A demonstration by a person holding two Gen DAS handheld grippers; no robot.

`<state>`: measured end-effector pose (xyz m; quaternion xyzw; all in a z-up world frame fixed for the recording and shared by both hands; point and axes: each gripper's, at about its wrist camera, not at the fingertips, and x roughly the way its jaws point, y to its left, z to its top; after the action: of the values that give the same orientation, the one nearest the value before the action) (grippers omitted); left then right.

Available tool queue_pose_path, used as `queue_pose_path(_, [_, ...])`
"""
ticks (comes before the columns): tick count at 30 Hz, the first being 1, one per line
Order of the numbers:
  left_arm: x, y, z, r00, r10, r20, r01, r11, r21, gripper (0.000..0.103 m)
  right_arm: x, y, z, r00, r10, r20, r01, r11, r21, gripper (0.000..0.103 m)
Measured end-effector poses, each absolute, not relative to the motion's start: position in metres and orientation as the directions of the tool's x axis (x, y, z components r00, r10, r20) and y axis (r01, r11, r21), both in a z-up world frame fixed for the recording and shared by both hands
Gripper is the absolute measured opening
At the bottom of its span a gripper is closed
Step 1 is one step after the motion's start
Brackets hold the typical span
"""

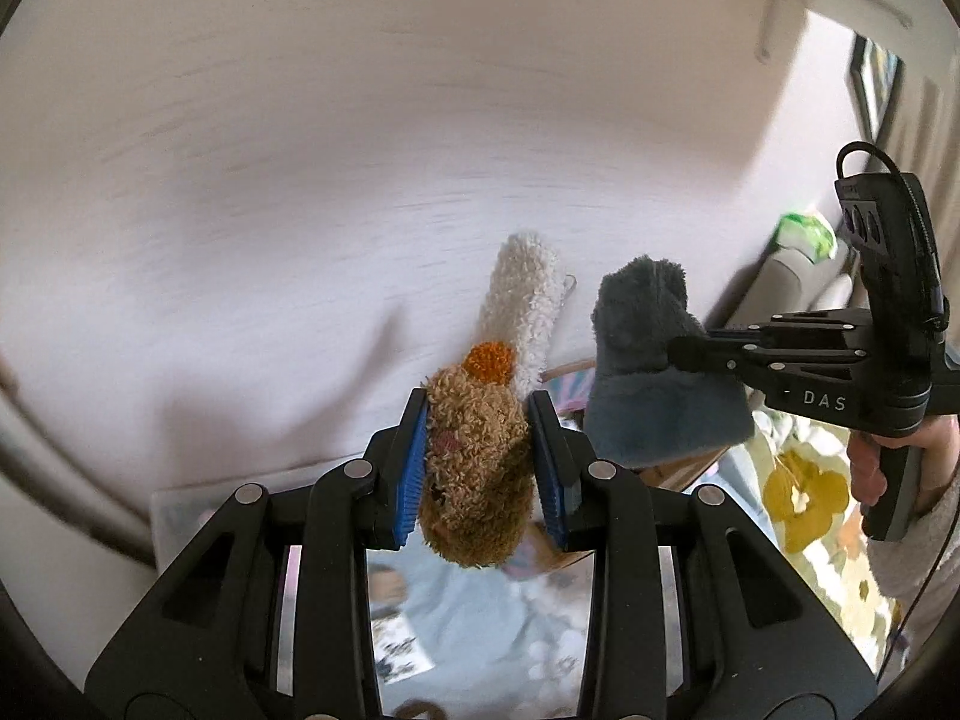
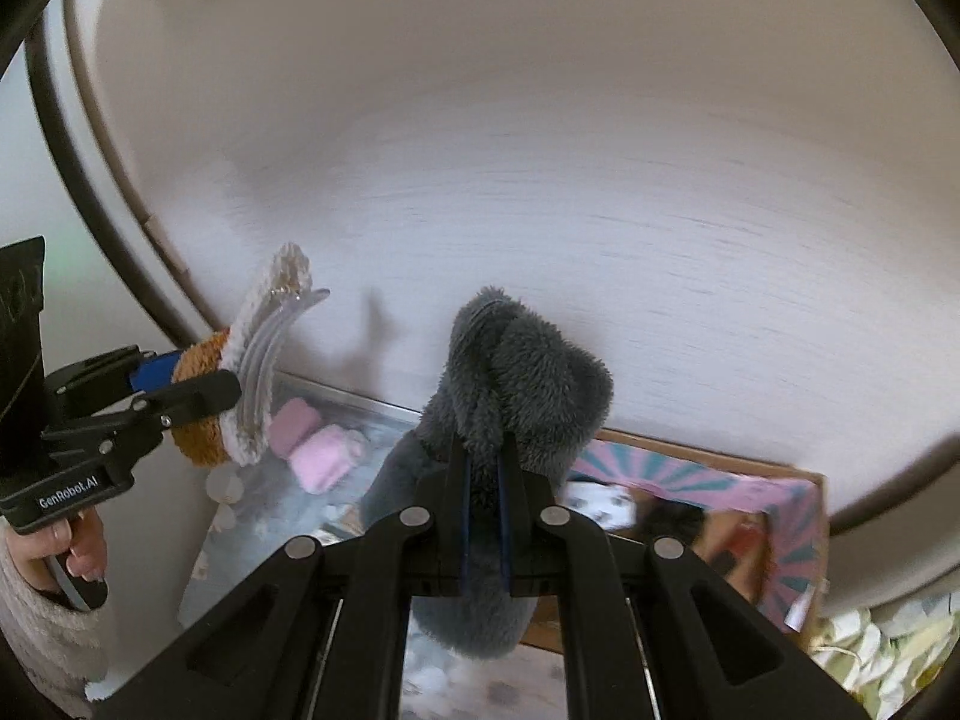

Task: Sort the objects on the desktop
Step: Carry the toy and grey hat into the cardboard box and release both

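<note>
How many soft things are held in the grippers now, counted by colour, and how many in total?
Brown and white plush hair clip, in the left gripper: 1
Grey plush piece, in the right gripper: 1
Total: 2

Two grippers held side by side above a table — the left gripper clamps a plush hair clip, the right gripper a fuzzy cloth; below them, a tray left of what looks like a box.
</note>
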<state>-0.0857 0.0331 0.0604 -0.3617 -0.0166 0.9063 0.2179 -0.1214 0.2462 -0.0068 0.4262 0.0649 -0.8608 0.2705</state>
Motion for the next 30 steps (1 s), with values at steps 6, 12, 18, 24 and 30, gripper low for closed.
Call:
queue_pose_path(6, [-0.099, 0.090, 0.057, -0.606, 0.438, -0.664, -0.455, -0.876, -0.163, 0.029, -0.125, 0.308, -0.008, -0.529, -0.356, -0.770, 0.442, -0.890, 0.108, 0.007])
queue_pose_path(12, [-0.114, 0.144, 0.039, -0.560, 0.447, -0.698, -0.499, -0.854, -0.146, 0.029, -0.132, 0.359, -0.019, -0.544, -0.292, -0.787, 0.372, -0.924, 0.086, 0.007])
queue_pose_path(18, [-0.123, 0.182, 0.021, -0.536, 0.429, -0.727, -0.507, -0.852, -0.129, 0.029, -0.143, 0.385, -0.039, -0.539, -0.261, -0.801, 0.323, -0.942, 0.090, 0.007])
queue_pose_path(24, [-0.127, 0.186, 0.018, -0.541, 0.405, -0.738, -0.499, -0.860, -0.106, 0.029, -0.143, 0.399, -0.044, -0.538, -0.273, -0.797, 0.310, -0.944, 0.115, 0.007])
queue_pose_path(30, [-0.132, 0.192, 0.021, -0.555, 0.383, -0.739, -0.485, -0.870, -0.087, 0.029, -0.157, 0.406, -0.049, -0.530, -0.301, -0.793, 0.335, -0.933, 0.131, 0.007])
